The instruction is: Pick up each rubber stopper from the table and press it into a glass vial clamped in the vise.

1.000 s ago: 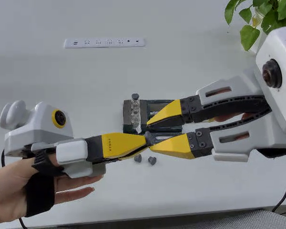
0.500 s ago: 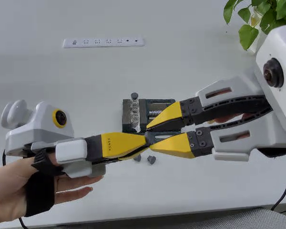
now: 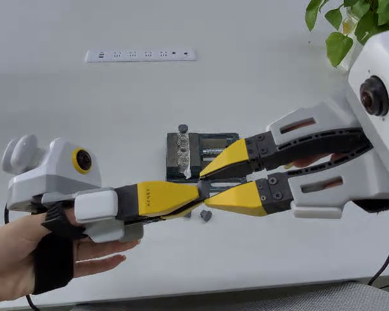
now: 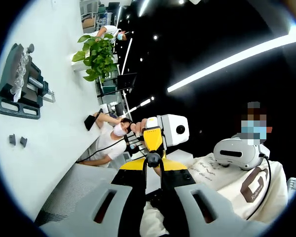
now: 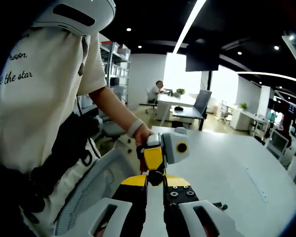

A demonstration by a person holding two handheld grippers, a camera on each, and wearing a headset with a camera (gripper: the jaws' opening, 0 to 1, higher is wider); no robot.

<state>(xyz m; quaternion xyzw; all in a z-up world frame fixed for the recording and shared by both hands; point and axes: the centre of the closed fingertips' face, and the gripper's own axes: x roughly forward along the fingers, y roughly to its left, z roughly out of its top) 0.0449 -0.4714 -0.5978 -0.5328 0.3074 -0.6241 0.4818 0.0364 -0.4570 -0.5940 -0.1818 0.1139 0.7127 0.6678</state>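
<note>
White table (image 3: 84, 116) fills the head view, and over it the big right gripper (image 3: 203, 188) stretches in from the right edge, its two yellow-tipped fingers (image 3: 236, 197) slanting toward each other with a narrow gap at the tips. Facing it head-on from the left is the left gripper (image 3: 198, 191), carried in the person's left hand (image 3: 26, 259). Its yellow fingers lie so close together that they read as one wedge, with the point pushed into that gap. Right where the tips meet sits a dark round piece (image 5: 155, 177). Each gripper view shows it between that view's own narrowly set fingers, with the other gripper's yellow tip just beyond, and which pair actually grips it cannot be told. Up in the far right corner, a leafy plant (image 3: 347, 26) hangs over the table. Just beyond the crossed tips stands the dark vise (image 3: 214, 139), flat on the table. Well beyond that, a white power strip (image 3: 141, 55) lies along the far side. A row of glass vials (image 3: 183, 155) is clamped in the vise's left end, and a far stopper (image 3: 183, 128) sits at the row's far end. Nearer the person, just under the fingers, two loose stoppers (image 3: 206, 215) rest on the table side by side, one of them half hidden by the left gripper.
</note>
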